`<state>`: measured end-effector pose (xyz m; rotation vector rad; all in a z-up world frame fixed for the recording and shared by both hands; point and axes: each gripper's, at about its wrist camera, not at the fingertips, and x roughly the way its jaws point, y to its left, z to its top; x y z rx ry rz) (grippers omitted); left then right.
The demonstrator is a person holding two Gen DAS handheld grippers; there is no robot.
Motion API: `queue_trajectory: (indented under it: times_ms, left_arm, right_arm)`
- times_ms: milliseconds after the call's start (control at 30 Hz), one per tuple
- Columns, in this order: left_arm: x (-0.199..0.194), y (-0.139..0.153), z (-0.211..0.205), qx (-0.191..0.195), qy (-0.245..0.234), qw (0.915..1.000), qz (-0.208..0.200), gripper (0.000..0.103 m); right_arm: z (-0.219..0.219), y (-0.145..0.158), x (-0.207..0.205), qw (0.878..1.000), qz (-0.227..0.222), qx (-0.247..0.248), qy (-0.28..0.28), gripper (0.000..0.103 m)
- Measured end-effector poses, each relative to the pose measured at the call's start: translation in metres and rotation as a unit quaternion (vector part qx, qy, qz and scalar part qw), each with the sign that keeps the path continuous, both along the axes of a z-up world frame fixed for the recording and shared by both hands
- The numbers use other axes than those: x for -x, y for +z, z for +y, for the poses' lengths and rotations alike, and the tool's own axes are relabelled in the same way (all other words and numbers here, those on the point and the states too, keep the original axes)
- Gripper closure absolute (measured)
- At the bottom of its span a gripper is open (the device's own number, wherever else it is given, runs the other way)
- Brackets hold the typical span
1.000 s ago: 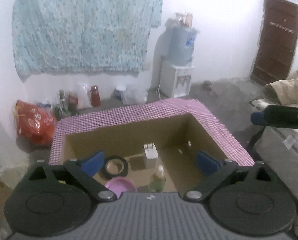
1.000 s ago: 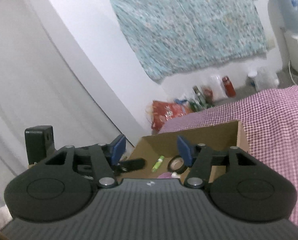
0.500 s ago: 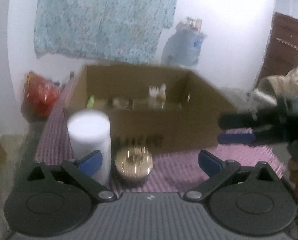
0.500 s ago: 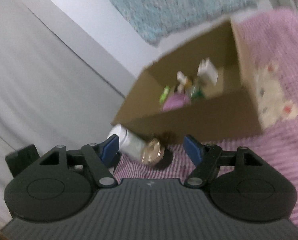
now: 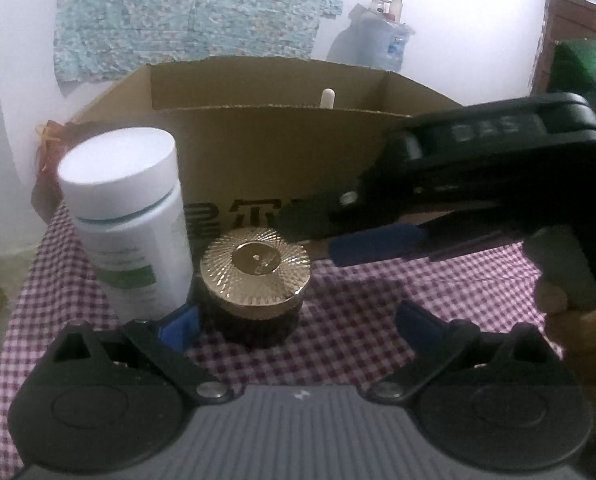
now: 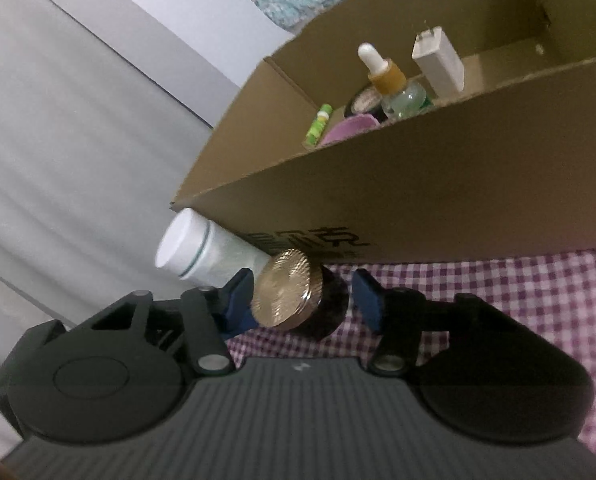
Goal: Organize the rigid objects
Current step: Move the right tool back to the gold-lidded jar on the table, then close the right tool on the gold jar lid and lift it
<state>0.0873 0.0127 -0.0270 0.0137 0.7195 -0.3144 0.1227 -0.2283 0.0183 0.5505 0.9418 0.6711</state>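
Both tongs have dropped from above the box (image 6: pixel 417 184) to the table (image 5: pixel 377 320): right tongs (image 6: pixel 303 300), jaws just closing, bracket the gold-lidded jar (image 6: pixel 298 296) without gripping; left tongs (image 5: pixel 298 324) gape wide, empty.

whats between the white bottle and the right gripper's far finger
The gold-lidded dark jar sits between the white bottle and that finger of the right gripper, clearest in the right wrist view.

A gold-lidded dark jar (image 5: pixel 255 280) is seen beside a white bottle (image 5: pixel 128 224), before a cardboard box (image 5: pixel 266 152), on checked cloth (image 5: pixel 357 320).
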Motion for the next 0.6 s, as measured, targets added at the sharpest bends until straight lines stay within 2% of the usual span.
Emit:
queue_trajectory:
  times_ms: [333,600]
  left_arm:
    - [-0.009,-0.006,-0.004,0.006,0.004,1.0,-0.001,0.005]
    - [0.002,-0.002,-0.018,0.026,-0.043,0.9987,0.006,0.005]
  right_arm:
    - [0.026,-0.014,-0.02,0.999,0.02,0.005,0.033,0.055]
    - [0.002,-0.009,-0.003,0.999,0.029,0.015,0.012,0.054]
